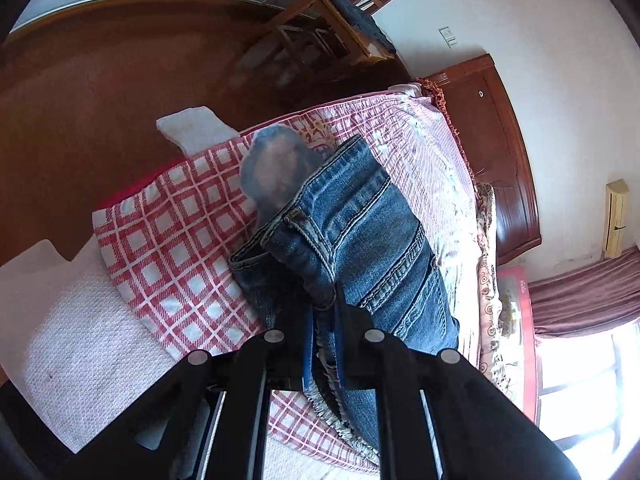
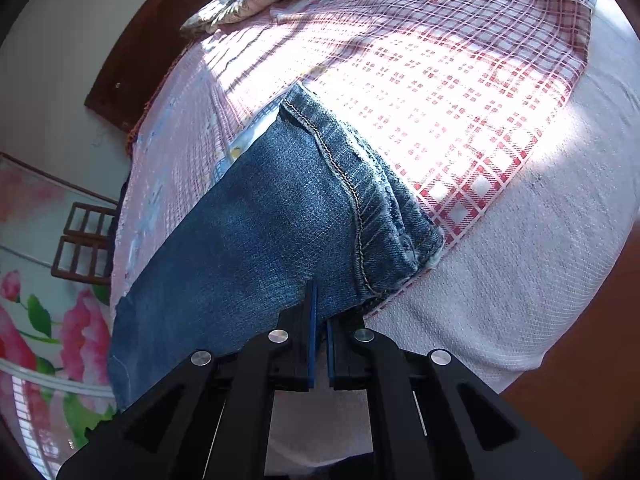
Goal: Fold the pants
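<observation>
The jeans lie on a checked sheet spread over the bed. Their frayed hem sits between the jaws of the left gripper, and the right gripper is clamped on another edge. The headboard stands behind the bed, a wooden chair on the floor beyond.

I'm pinching the frayed hem of the jeans in my left gripper, jaws clamped on the denim. The jeans are lying bunched on the red checked sheet of the bed, headboard standing beyond, wooden floor showing alongside.
</observation>
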Demonstrator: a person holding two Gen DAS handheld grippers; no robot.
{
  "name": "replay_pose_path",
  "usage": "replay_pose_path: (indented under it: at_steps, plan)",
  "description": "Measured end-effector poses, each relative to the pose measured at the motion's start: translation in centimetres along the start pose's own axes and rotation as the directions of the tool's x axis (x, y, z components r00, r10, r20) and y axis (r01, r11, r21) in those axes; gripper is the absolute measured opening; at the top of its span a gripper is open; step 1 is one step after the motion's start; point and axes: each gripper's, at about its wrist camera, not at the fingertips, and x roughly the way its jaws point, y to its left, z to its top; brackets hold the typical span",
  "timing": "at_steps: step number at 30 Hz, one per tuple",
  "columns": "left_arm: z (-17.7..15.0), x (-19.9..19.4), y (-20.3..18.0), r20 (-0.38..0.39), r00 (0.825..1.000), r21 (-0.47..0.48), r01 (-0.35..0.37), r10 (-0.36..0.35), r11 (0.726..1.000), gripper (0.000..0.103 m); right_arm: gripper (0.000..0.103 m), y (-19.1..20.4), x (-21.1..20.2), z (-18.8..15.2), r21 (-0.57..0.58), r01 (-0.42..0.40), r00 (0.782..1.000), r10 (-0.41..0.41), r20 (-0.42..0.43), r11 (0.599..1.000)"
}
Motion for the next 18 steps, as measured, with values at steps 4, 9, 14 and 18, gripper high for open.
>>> replay_pose_path:
  at_steps: [4, 9, 14, 18]
  plan:
    - [0.0, -0.6, 0.8, -0.007, 1.0, -0.014, 0.008, -0.008, 1.0, 0.012, 0.003, 0.3, 0.1, 0.2, -0.012, 0.008, 1.0, -0.008, -0.007, 1.0]
    - [0.4, -2.8, 1.0, 0.052, 0.995, -0.05, -0.085, 0.087, 0.995, 0.039, 0.003, 0.4, 0.5, 0.5, -0.014, -0.006, 1.0, 0.006, -0.023, 1.0]
    - [-0.3, -6.8, -3.6, 0.262, 0.956, 0.112, -0.166, 0.132, 0.98, 0.087, 0.003, 0.7, 0.5, 0.5, -0.029, 0.006, 1.0, -0.007, -0.021, 1.0]
    - [-2.7, -4.4, -12.9, 0.25, 0.968, 0.432, -0.109, -0.003, 0.895, 0.101, 0.054, 0.6, -0.3, 0.2, 0.026, -0.093, 0.996, 0.093, 0.009, 0.995]
